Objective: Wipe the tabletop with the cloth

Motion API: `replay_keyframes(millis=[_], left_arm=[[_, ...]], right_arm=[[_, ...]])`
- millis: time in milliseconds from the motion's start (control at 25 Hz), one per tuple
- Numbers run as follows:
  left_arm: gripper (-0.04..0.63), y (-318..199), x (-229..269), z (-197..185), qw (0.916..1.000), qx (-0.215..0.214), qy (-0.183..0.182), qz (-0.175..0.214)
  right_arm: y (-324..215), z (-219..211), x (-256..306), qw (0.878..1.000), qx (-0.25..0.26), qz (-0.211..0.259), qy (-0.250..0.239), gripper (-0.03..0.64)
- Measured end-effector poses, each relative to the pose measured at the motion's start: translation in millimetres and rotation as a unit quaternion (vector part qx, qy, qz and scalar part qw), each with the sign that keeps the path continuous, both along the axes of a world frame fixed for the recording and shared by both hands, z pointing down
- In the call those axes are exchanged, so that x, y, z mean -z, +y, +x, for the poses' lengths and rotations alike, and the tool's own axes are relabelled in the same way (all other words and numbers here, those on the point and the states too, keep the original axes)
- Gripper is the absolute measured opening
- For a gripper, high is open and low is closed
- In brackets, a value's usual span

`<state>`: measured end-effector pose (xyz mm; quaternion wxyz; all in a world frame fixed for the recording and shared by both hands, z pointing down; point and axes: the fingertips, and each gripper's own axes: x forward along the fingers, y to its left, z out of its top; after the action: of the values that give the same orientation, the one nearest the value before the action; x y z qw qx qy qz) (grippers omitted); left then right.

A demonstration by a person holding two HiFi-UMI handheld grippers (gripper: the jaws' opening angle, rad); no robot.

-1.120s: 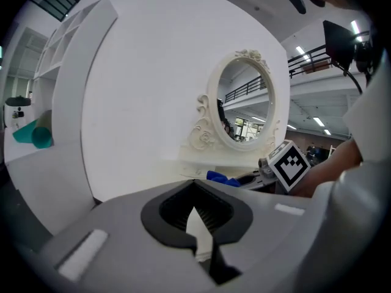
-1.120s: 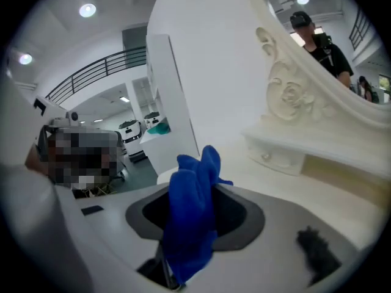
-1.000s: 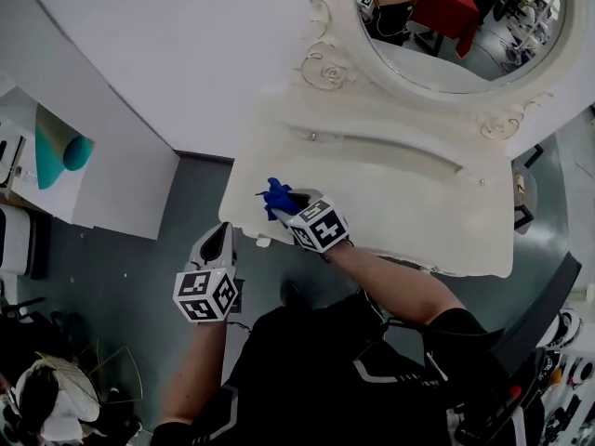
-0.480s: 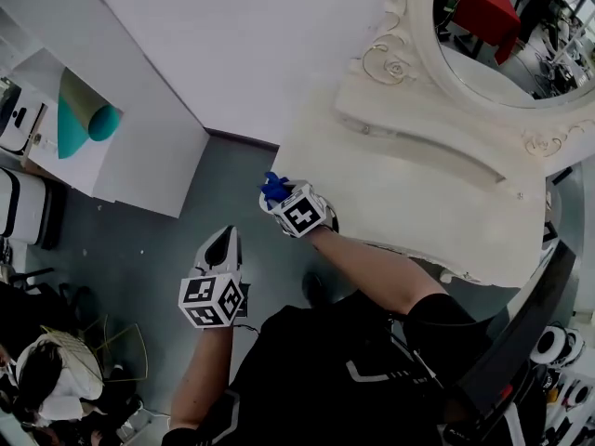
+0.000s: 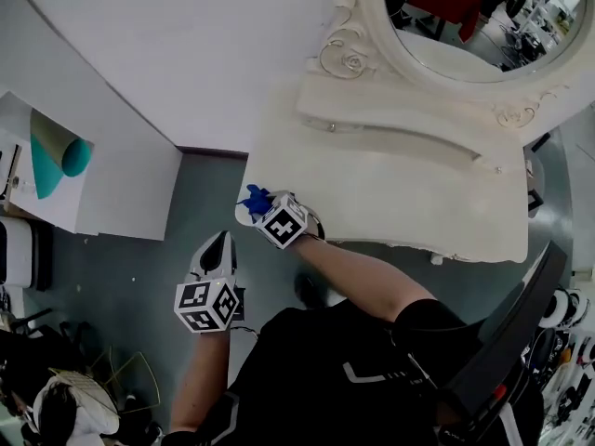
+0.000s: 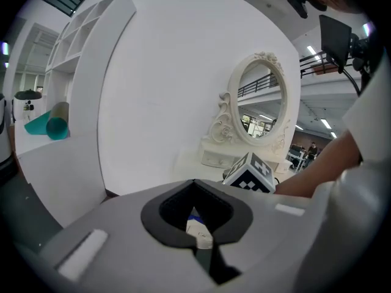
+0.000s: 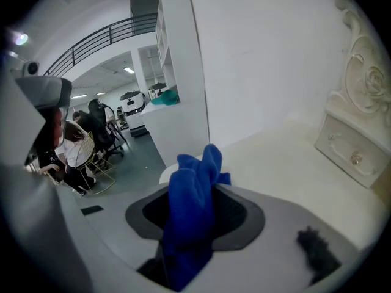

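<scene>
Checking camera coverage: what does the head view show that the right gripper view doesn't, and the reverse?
Head view only: the left claw and the person's arm. Right gripper view only: a balcony railing. Both: the right claw shut on the blue cloth at the tabletop's edge.

Grippers x2: left (image 5: 218, 242), right (image 5: 264, 208); cloth (image 5: 253, 200) x1; tabletop (image 5: 390, 193) x1; mirror (image 5: 483, 17) x1.

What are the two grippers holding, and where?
The right gripper pinches the cloth by its bunched middle; the left gripper is shut, holding nothing.
</scene>
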<state>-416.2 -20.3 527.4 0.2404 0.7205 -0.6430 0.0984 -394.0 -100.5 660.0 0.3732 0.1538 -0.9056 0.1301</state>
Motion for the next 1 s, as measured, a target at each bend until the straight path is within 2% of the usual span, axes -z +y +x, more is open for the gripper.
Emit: replay_keyframes(millis=[520, 1000], left_arm=[[0.008, -34, 15, 79, 0.9977, -0.066, -0.005, 0.013], [0.006, -49, 24, 167, 0.9939, -0.109, -0.002, 0.018]], right_arm=[[4, 85, 2, 0.999, -0.036, 0.003, -0.001, 0.169], [1, 187, 1, 0.997, -0.081, 0.003, 0.005, 0.169]])
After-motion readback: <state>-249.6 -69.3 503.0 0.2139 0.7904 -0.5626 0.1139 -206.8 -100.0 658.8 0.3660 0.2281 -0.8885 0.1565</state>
